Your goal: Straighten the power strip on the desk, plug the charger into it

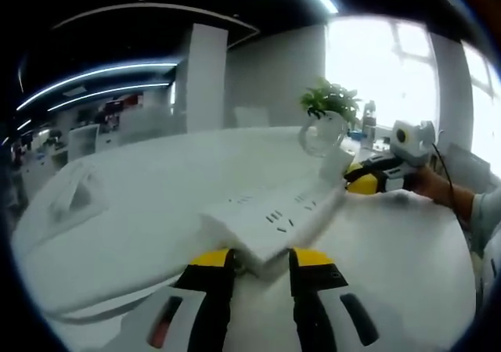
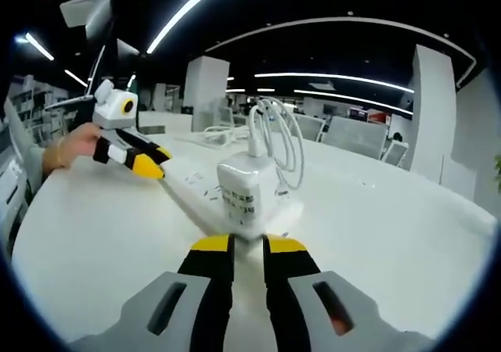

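Observation:
A long white power strip [image 1: 274, 215] lies on the white desk [image 1: 156, 211], running away from me in the left gripper view. My left gripper [image 1: 260, 258] is shut on its near end, one jaw on each side. At the strip's far end my right gripper [image 1: 362, 181] holds the white charger [image 1: 338, 163]. In the right gripper view, my right gripper [image 2: 249, 244] is shut on the charger [image 2: 243, 192], which stands upright on the power strip [image 2: 196, 192] with its white cable [image 2: 282, 133] looped behind. I cannot tell whether its prongs are seated. The left gripper [image 2: 149, 164] shows at the strip's other end.
A glass vase with a green plant [image 1: 322, 133] and a bottle [image 1: 368, 121] stand behind the strip's far end. A white object [image 1: 74, 192] lies at the desk's left. More coiled white cable [image 2: 219, 137] rests further back. The person's hands [image 2: 66, 152] hold both grippers.

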### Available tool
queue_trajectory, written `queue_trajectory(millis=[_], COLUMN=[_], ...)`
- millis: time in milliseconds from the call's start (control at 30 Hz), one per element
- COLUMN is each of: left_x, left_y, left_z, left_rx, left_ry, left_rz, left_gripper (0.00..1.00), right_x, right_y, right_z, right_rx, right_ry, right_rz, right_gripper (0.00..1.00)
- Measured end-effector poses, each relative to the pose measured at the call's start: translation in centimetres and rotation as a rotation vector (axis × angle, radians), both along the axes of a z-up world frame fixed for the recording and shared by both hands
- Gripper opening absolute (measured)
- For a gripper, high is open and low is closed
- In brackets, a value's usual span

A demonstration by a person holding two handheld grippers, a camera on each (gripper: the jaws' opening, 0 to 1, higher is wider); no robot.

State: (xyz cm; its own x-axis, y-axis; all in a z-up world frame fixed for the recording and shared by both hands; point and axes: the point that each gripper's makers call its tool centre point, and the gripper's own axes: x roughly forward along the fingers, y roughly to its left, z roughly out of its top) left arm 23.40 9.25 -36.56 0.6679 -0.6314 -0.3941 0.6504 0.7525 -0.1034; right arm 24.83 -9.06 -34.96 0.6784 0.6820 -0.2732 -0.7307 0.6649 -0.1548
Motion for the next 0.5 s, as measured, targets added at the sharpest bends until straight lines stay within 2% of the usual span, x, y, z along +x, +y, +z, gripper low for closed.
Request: queue_trajectory(millis=[167,500], left_x=[0.1,0.4], left_y=[0.09,0.16], left_z=[-0.02,-0.01], left_rx=[-0.002,0.007], left_ry=[0.0,-0.006], left_rz=[-0.001,-0.001], left_gripper=[0.29,0.29], right_x=[0.1,0.24], right_y=[0.05,0.22], right_z=[-0.03,-0.06], right_rx=[0.02,-0.013], right_ry=[0.011,-0.011], right_rz=[0.0,-0.004], right_gripper=[0.14,0.14])
